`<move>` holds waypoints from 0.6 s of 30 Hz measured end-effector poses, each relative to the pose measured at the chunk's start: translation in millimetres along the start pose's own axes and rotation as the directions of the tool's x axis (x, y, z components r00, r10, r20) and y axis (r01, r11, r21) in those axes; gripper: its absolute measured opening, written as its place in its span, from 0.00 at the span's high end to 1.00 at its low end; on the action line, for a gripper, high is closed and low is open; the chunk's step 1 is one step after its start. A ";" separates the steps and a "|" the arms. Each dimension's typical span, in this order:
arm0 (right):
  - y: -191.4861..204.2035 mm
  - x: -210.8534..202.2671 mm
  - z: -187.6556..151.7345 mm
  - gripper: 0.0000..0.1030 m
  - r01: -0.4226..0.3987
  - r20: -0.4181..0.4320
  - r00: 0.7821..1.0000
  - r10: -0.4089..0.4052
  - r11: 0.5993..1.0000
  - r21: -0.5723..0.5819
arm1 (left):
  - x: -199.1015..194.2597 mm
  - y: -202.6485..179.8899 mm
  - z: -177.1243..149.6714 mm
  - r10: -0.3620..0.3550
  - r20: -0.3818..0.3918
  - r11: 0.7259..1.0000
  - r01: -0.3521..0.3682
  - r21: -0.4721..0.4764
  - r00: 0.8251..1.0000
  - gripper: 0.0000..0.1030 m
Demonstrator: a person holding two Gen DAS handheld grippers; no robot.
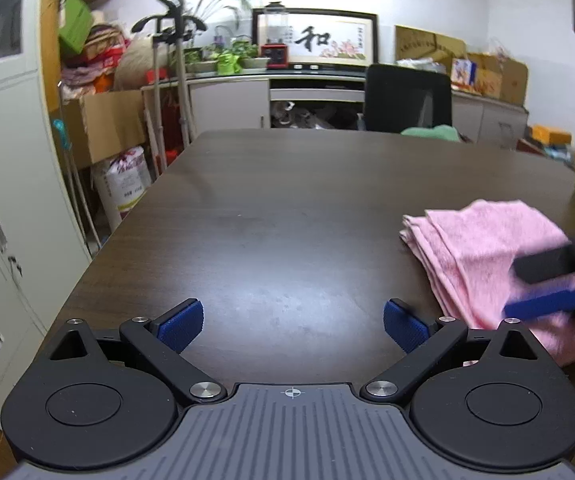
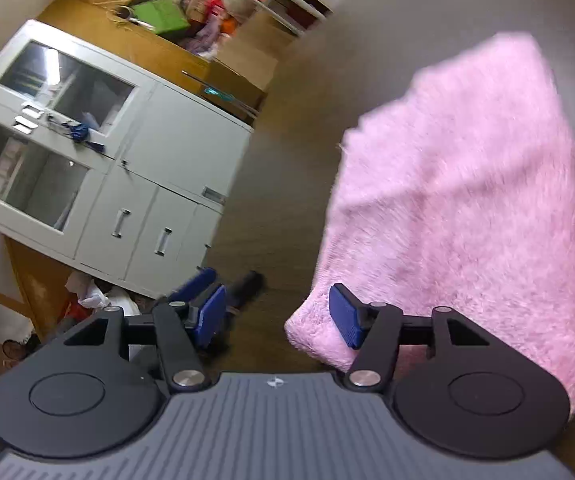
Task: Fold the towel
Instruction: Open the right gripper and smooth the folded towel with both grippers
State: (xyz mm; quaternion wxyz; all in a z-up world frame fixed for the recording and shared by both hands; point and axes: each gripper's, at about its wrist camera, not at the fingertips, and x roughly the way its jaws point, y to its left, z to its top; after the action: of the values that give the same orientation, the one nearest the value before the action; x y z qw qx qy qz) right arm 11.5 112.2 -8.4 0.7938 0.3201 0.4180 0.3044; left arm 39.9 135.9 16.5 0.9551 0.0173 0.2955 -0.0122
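resting folded pink towel (image 1: 483, 252) on tabletop (image 1: 287, 208); left hand-held gripper (image 1: 292, 326) and right hand-held gripper (image 2: 277, 316) spread, pinching nothing.

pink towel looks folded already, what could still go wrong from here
1. The right gripper is open, but one pad sits at the pink towel near corner; pulling away could snag the pile and drag the top fold open.
2. The layers are fanned unevenly at one edge, so a nudge may spread the stack.
3. The left gripper hangs open over the bare table, so nothing pins the towel down.
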 end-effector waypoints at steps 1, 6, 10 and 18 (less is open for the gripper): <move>8.0 -9.7 1.9 0.38 0.016 0.026 1.000 -0.015 0.999 -0.037 | -1.1 -2.6 2.1 -0.011 0.005 1.000 0.011 0.002 1.000 0.04; 41.9 -55.7 7.5 0.29 0.362 0.219 0.925 -0.312 0.897 -0.252 | -14.5 -31.4 18.2 -0.073 0.065 0.995 0.068 0.078 0.995 0.04; 41.8 -51.3 8.1 0.29 0.574 0.274 0.817 -0.507 0.754 -0.318 | -6.5 -69.8 27.4 -0.104 0.064 0.980 0.092 0.176 0.992 0.04; 24.0 0.4 17.9 0.29 0.714 0.252 0.683 -0.686 0.554 -0.428 | 21.4 -90.5 4.1 -0.064 -0.042 0.967 0.072 0.243 0.997 0.04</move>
State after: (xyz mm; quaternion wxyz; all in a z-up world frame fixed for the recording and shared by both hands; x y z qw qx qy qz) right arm 21.8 122.6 17.6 0.9137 -0.0786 0.3954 0.0507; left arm 56.8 45.0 5.4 0.9397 0.1246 0.3081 -0.0810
